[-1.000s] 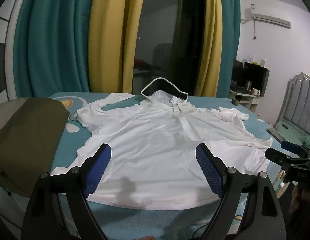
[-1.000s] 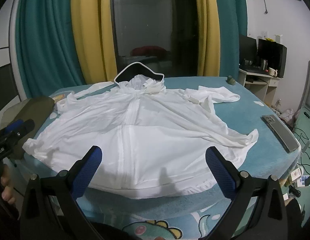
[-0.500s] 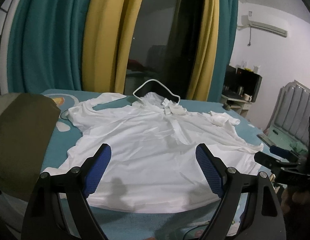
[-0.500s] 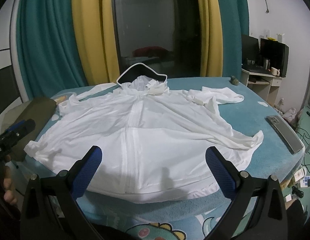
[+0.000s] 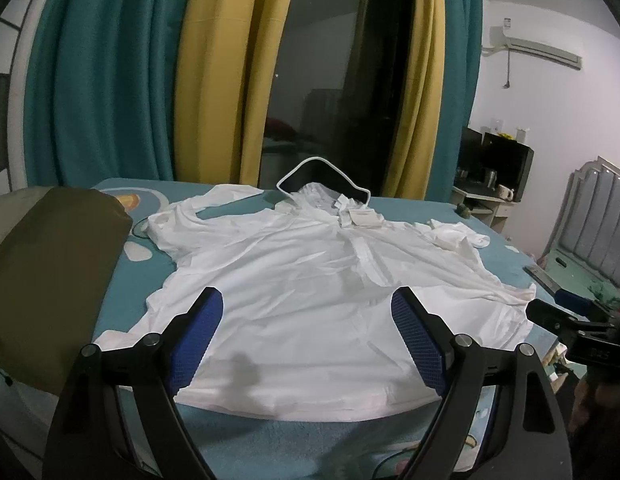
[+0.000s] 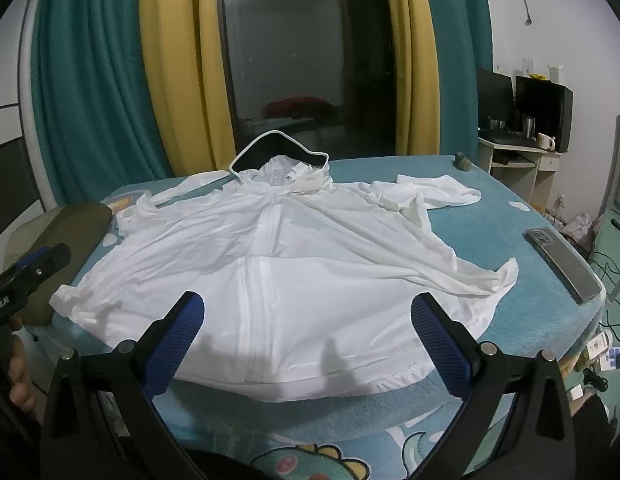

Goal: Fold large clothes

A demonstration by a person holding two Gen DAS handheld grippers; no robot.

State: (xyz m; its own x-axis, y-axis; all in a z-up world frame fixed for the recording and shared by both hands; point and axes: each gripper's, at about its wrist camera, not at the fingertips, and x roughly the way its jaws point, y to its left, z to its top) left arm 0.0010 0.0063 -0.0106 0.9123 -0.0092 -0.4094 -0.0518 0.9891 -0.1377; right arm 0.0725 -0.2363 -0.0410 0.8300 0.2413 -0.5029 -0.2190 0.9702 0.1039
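Note:
A white zip-up hooded jacket (image 5: 310,280) (image 6: 289,256) lies spread face up on a teal bed cover (image 5: 121,280) (image 6: 510,240), hood at the far side, hem nearest me. Its right sleeve (image 6: 430,196) is bunched at the far right. My left gripper (image 5: 305,344) hovers open above the hem, nothing between its blue pads. My right gripper (image 6: 305,344) is open too, over the hem beside the zip. Each gripper shows at the edge of the other's view, the right gripper (image 5: 566,320) on the right and the left gripper (image 6: 29,276) on the left.
An olive-green folded cloth (image 5: 45,280) (image 6: 65,232) lies at the left edge of the bed. A phone (image 6: 562,260) rests near the right edge. Teal and yellow curtains (image 5: 213,80) and a dark window stand behind; a desk (image 6: 522,144) with a monitor sits at the right.
The left wrist view has tilted up a little and shifted left, showing more curtain. The right view has risen slightly. The jacket has not moved and both grippers stay open.

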